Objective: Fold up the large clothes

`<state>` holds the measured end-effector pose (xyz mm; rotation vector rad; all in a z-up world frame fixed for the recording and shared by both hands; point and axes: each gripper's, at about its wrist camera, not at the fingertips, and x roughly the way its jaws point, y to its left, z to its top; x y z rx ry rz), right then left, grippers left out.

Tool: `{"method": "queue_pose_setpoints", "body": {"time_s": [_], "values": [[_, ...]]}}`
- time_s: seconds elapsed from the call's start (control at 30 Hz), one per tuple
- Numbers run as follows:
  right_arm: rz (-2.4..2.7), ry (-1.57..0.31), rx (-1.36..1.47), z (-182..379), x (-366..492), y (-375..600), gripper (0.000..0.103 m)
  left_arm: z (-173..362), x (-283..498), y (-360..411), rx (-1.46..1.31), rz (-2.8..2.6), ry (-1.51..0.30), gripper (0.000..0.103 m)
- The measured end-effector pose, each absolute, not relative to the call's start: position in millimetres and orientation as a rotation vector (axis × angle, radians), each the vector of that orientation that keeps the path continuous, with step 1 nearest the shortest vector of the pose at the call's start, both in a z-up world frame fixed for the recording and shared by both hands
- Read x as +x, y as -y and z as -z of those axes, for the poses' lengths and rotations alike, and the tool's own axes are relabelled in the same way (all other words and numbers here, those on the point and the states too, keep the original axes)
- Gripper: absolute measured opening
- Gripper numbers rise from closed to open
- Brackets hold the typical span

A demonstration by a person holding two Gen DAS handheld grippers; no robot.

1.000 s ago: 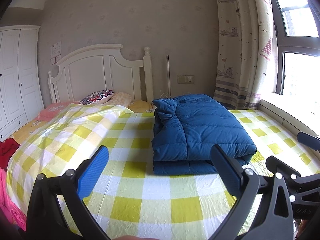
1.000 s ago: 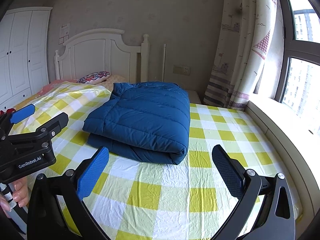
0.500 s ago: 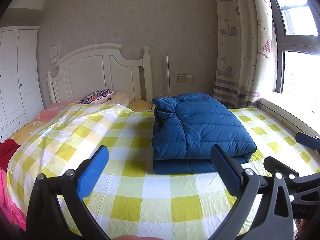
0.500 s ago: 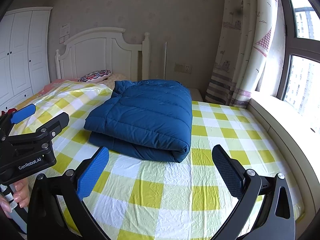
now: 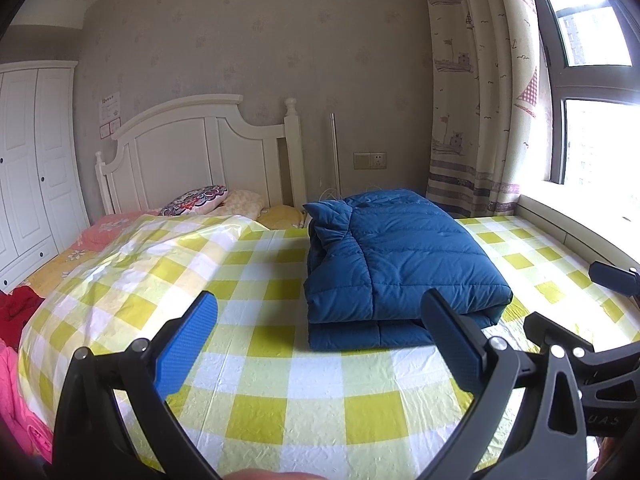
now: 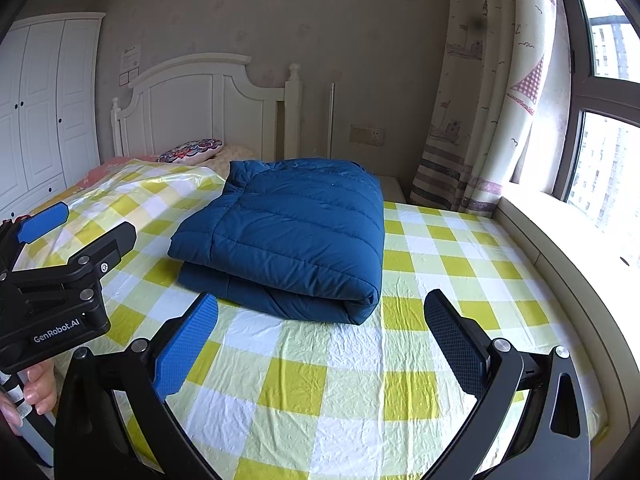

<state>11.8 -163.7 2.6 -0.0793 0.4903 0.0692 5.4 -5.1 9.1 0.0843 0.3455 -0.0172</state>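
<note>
While both hand-held grippers, left (image 5: 318, 344) and right (image 6: 320, 342), are hovering spread apart and empty, a blue padded jacket (image 6: 288, 232) is lying folded just ahead on the bed (image 6: 360, 380), seemingly finished.

One folded blue padded coat (image 5: 400, 256) near bed's head edge; two grippers, left gripper (image 5: 320, 344) and right gripper (image 6: 320, 340); three pillows (image 5: 196, 199); one red garment (image 5: 18, 312).
</note>
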Motion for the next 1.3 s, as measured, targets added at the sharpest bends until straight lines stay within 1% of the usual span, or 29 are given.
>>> {"method": "queue_pose_setpoints", "body": {"time_s": [0.97, 1.07, 1.13, 1.23, 1.3], "values": [[-0.075, -0.486, -0.084, -7.6, 9.9, 162.7, 0.099, -23.5, -4.5, 2.1, 0.092, 0.042, -0.272, 0.101], [-0.082, -0.493, -0.088, -6.2, 10.6, 163.4, 0.099, -17.9, -3.7, 11.6, 0.135, 0.073, -0.274, 0.101], [-0.085, -0.502, -0.094, -3.0, 12.3, 163.7, 0.099, -10.1, 4.8, 15.3, 0.157, 0.122, -0.314, 0.101], [-0.084, -0.532, -0.132, 9.5, 21.0, 164.4, 0.099, 6.5, 34.7, 4.9, 0.137, 0.179, -0.474, 0.101], [-0.064, -0.579, -0.154, 20.7, 34.1, 174.3, 0.099, 14.5, 58.3, -16.3, 0.110, 0.163, -0.548, 0.101]]}}
